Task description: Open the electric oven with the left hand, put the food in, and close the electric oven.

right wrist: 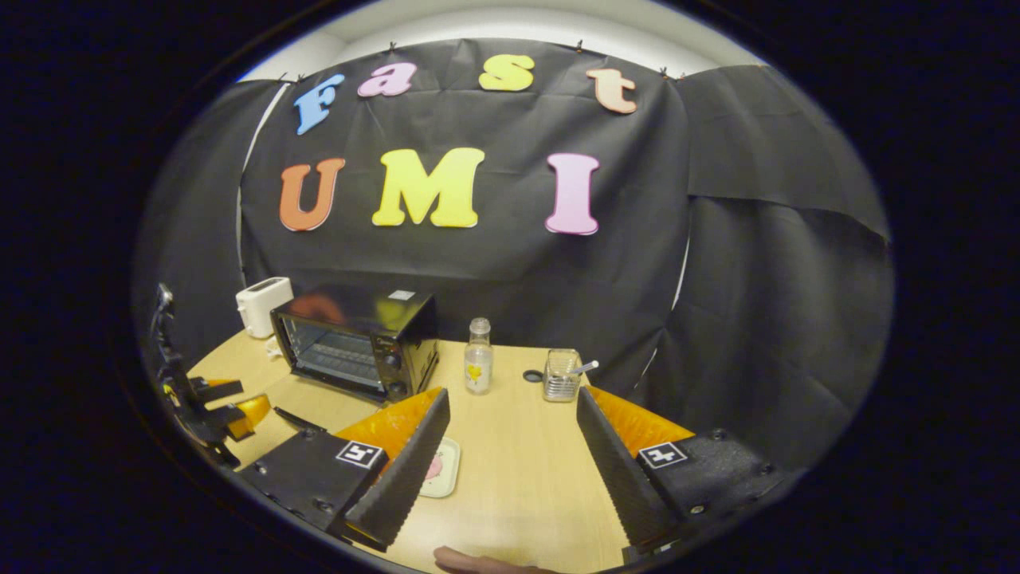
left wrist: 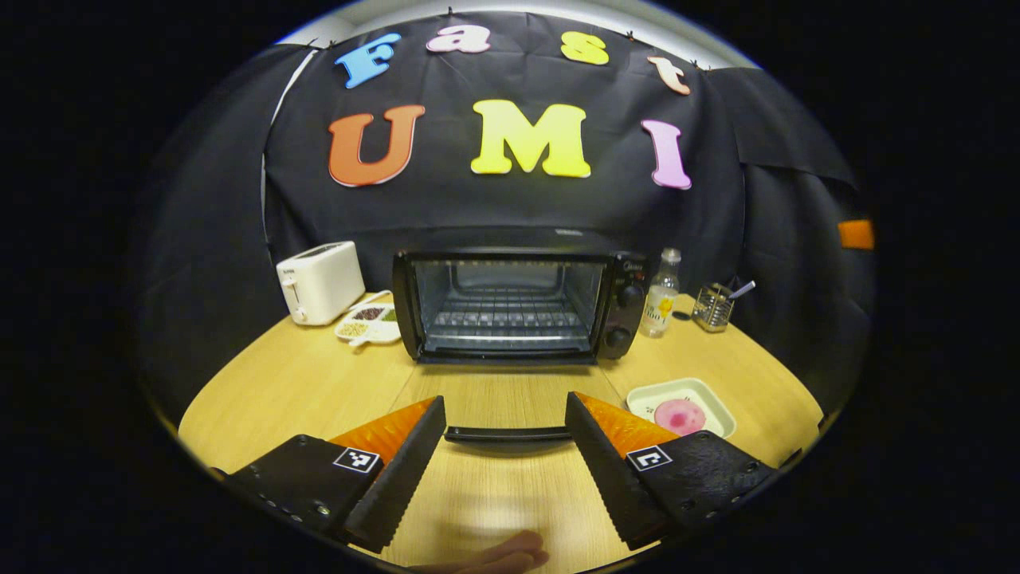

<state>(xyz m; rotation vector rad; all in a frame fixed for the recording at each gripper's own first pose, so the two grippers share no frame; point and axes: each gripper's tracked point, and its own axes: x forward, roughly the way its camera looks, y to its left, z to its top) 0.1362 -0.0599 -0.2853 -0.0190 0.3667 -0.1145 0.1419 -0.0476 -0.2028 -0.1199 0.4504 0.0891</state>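
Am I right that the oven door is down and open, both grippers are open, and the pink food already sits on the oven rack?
Not quite. The oven door is open and both the left gripper and right gripper are open, but the pink food lies in its tray on the table, right of the oven. The left gripper view shows the rack bare.

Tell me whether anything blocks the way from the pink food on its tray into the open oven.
Nothing visible does. The oven stands open, its door folded down flat; the pink food sits on its tray right of the door, bare table between.
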